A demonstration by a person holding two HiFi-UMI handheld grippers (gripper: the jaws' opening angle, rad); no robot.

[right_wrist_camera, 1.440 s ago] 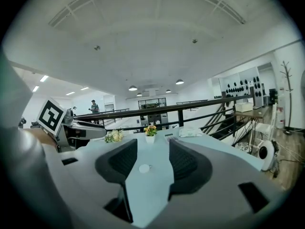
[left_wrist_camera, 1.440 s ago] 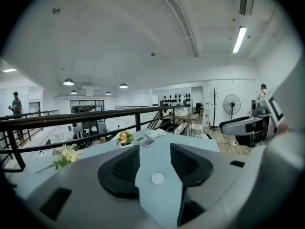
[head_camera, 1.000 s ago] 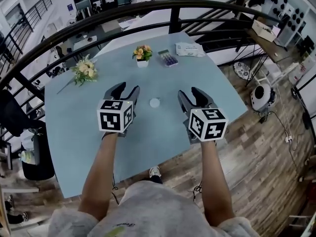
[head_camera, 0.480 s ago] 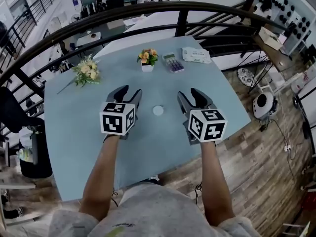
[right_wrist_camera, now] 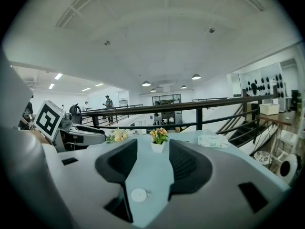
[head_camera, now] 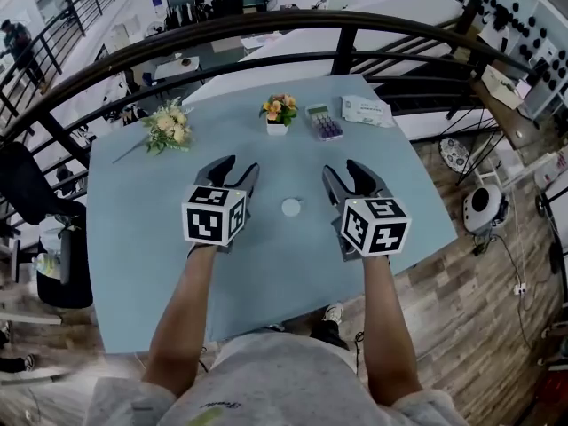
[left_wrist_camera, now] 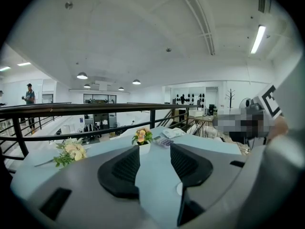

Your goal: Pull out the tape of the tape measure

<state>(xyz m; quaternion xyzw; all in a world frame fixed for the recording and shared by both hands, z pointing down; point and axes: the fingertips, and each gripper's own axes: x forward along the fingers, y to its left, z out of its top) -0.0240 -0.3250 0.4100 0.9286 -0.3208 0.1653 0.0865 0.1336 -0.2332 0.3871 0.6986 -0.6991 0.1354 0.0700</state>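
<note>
Tape measure (head_camera: 291, 207) is too small for detail.

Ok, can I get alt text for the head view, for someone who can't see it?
The left gripper and right gripper, both open and empty, are held over a light blue table, with a small round white tape measure lying on it between them. A small flower pot and a black railing lie beyond.

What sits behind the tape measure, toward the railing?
Behind the white tape measure is bare table, then a small flower pot and a small grey item near the far edge. Nothing there is covered.
</note>
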